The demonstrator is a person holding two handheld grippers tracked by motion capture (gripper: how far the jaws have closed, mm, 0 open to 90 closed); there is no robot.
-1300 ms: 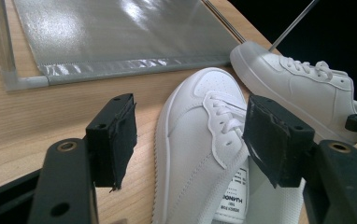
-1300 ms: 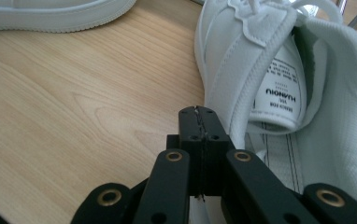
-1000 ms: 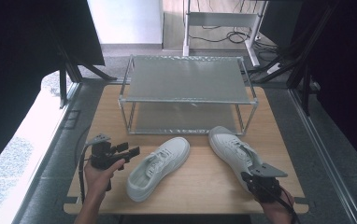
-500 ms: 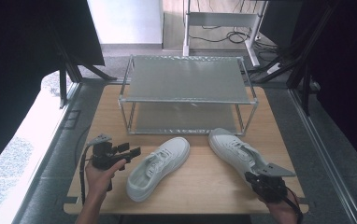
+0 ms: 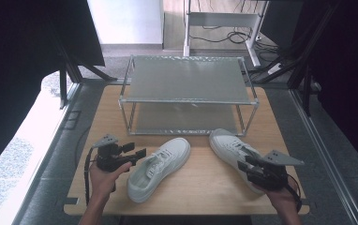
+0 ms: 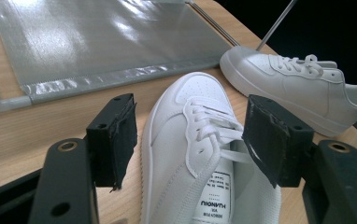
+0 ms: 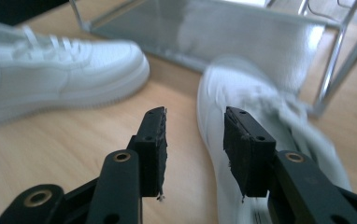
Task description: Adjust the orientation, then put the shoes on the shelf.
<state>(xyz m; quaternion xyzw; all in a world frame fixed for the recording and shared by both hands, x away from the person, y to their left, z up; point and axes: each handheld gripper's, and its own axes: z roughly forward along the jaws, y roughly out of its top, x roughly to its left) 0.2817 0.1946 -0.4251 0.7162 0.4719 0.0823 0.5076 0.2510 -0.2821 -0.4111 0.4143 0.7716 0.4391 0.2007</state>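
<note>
The left shoe [image 5: 158, 168] lies on the worktop [image 5: 205, 183] just right of the left tool [image 5: 137, 153], its long axis slanting from near-left heel to far-right toe, toward the rack [image 5: 189, 96]. That tool stands spread, pads either side of the shoe's collar without touching, so the left hand [image 5: 103, 176] is nearer. The right shoe [image 5: 233, 152] lies under the right tool [image 5: 243, 165], toe toward the rack; its jaws have just been opening and grip nothing, though blur makes this less sure. The tongue label reads roughly "HUANQIU" [image 6: 209, 204].
</note>
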